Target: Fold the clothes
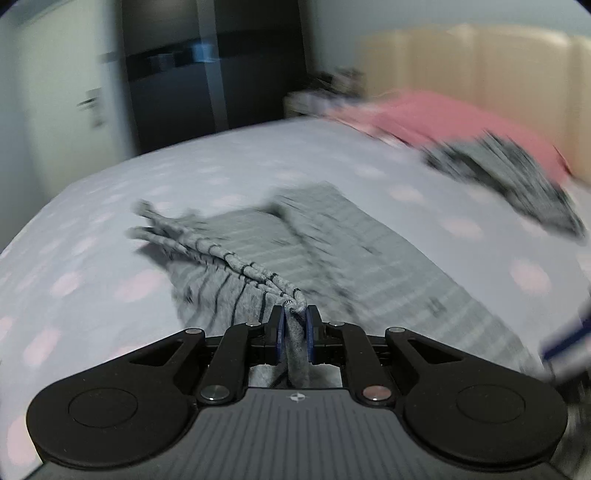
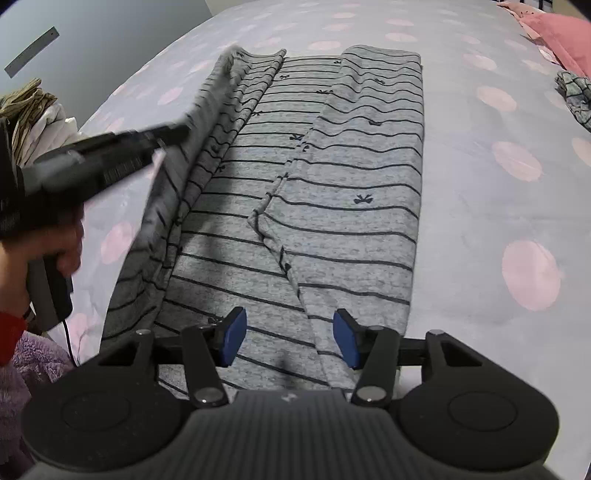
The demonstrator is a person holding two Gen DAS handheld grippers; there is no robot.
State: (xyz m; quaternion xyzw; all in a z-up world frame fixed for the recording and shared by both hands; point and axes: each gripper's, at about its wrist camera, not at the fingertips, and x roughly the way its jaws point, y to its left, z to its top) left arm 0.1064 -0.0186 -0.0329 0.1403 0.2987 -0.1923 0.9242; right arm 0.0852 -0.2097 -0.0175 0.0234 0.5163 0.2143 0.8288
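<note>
At the bottom centre of the right wrist view, the right gripper point(image 2: 290, 341) stands with its jaws apart and empty, its blue pads point(image 2: 233, 336) straddling the near hem of the striped garment point(image 2: 332, 221). The garment lies lengthwise up the middle of the frame on the dotted bedsheet point(image 2: 498, 184), its right side already folded inward.

At centre left, the left gripper point(image 1: 294, 321) is clamped on a bunched edge of the garment's left side, which is lifted off the sheet.

Risks, as judged:
- The pinch holds only a narrow bunch; the fabric may slip free mid-fold.
- Nothing pins the near hem, so pulling the left side may drag the whole garment and disturb the finished right fold.
- An uneven lift may lay the flap skewed or wrinkled.

Further up, at upper right, a pink pillow point(image 2: 561, 33) and another crumpled cloth point(image 2: 576, 96) lie well apart from the work.
</note>
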